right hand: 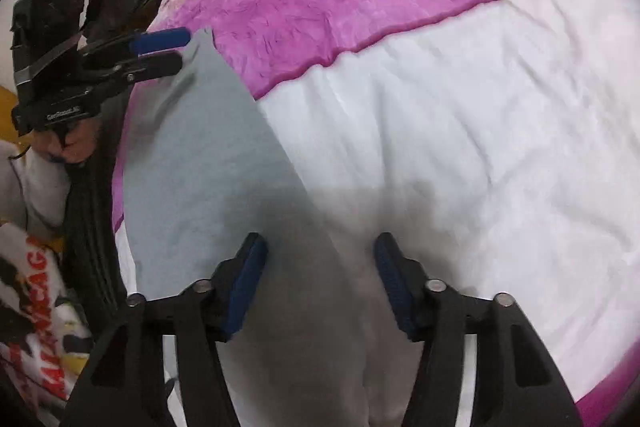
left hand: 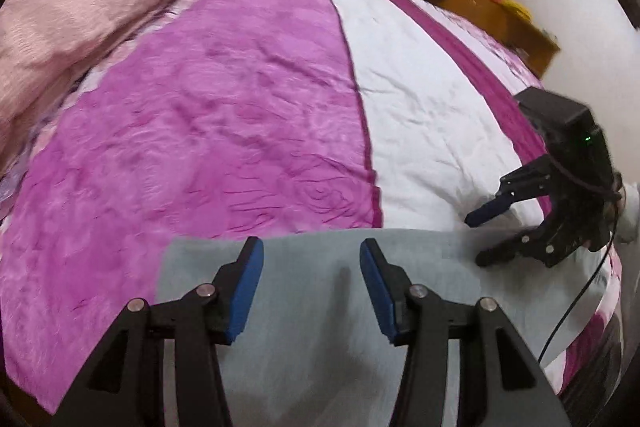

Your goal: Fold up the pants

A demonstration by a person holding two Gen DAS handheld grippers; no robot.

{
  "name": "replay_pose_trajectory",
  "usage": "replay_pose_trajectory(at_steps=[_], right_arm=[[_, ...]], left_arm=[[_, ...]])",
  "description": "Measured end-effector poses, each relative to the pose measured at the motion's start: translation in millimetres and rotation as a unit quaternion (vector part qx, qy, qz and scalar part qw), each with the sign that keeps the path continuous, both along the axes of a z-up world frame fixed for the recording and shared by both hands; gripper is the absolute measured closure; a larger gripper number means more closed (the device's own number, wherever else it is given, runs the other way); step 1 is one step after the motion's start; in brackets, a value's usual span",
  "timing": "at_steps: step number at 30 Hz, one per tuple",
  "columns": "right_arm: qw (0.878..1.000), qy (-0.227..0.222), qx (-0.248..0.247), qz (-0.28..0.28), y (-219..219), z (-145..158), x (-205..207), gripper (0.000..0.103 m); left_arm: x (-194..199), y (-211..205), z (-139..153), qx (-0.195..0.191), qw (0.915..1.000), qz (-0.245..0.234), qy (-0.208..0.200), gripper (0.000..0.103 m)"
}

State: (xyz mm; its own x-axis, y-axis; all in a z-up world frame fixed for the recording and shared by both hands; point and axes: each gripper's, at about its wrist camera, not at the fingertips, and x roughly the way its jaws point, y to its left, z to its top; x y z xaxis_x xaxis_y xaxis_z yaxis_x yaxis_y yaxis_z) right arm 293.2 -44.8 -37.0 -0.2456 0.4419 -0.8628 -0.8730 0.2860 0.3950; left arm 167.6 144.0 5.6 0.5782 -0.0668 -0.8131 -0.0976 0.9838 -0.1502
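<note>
- One bed (left hand: 256,99) fills both views, spread with a magenta-and-white quilt (right hand: 460,115); a pink blanket (left hand: 72,27) is heaped at its far left side in the left wrist view.
- On the near edge of that bed lie the grey pants (left hand: 312,307), already folded into a flat, neat-edged panel that spans the magenta and the white of the quilt; in the right wrist view the same panel (right hand: 208,155) runs from the left gripper back toward the camera.
- As a judgement, the pants are light, soft and limp: they will sag and drape from wherever they are lifted, and stacked layers can slide apart. The safest hold is a pinch at a corner or along an edge, both hands at matching corners, taking all the layers together.
- The left gripper (left hand: 312,287) hangs above the grey cloth with its jaws about half apart; nothing lies between the blue pads (left hand: 248,291), and from the right wrist view (right hand: 160,53) they look clear of the fabric near its far corner.
- The right gripper (right hand: 320,287) has jaws moderately apart and empty, straddling the line where the pants' edge meets the white quilt; seen from the left wrist view (left hand: 484,239) its tips sit just over the panel's right corner, and whether the lower tip touches the cloth I cannot tell.
</note>
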Motion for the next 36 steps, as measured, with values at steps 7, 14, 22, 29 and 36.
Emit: replay_pose_trajectory(at_steps=[7,14,22,29,36], right_arm=[[0.959,-0.276,0.059,0.003,-18.4,40.9,-118.4,0.102],[0.911,-0.411,0.041,-0.006,-18.9,21.2,-197.0,0.102],[0.959,-0.255,0.097,-0.079,-38.5,51.3,-158.9,0.100],[0.976,-0.099,-0.025,-0.193,-80.9,68.5,-24.4,0.077],[0.916,0.262,-0.124,-0.279,-125.1,-26.0,30.5,0.077]], left_arm=[[12.6,-32.0,-7.9,-0.033,0.9985,-0.042,-0.010,0.050],[16.5,-57.3,-17.3,-0.097,0.9935,-0.056,-0.019,0.050],[-13.1,-84.6,-43.2,0.001,0.9988,-0.048,-0.003,0.051],[-19.8,-79.2,-42.6,-0.014,0.9987,-0.047,-0.011,0.051],[-24.4,-78.8,-43.3,-0.016,0.9984,-0.049,-0.024,0.051]])
